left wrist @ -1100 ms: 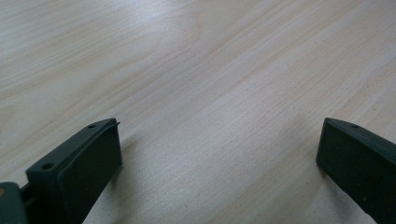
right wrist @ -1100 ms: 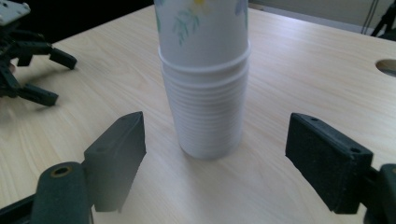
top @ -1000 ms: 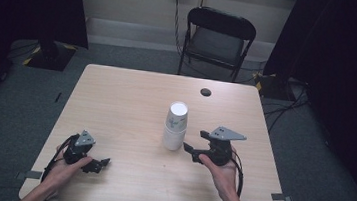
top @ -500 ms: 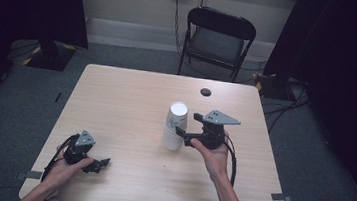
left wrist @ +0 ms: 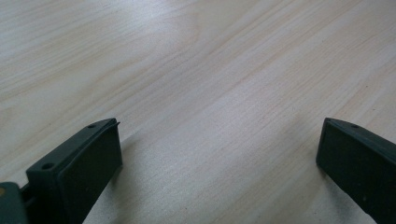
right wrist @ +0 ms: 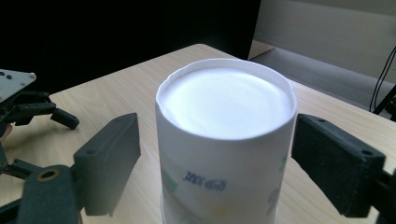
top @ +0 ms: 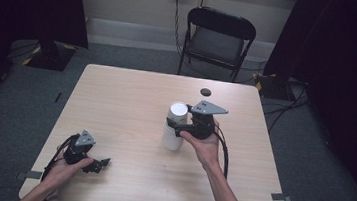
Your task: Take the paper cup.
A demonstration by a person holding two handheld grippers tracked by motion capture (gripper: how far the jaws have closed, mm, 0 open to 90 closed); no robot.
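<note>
White paper cup (right wrist: 226,140) stood between your right gripper (right wrist: 215,154) pads, jaws just opened wide, not pressing it; your left gripper (left wrist: 217,158) gaped empty.

The cup (top: 176,125) stands mid-table (top: 125,105), a small disc (top: 205,92) behind it, a chair (top: 218,39) beyond.

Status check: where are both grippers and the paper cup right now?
Right gripper open, jaws either side of upturned paper cup, pads not pressing. Left gripper open, low over bare table. Nothing in the way.
</note>
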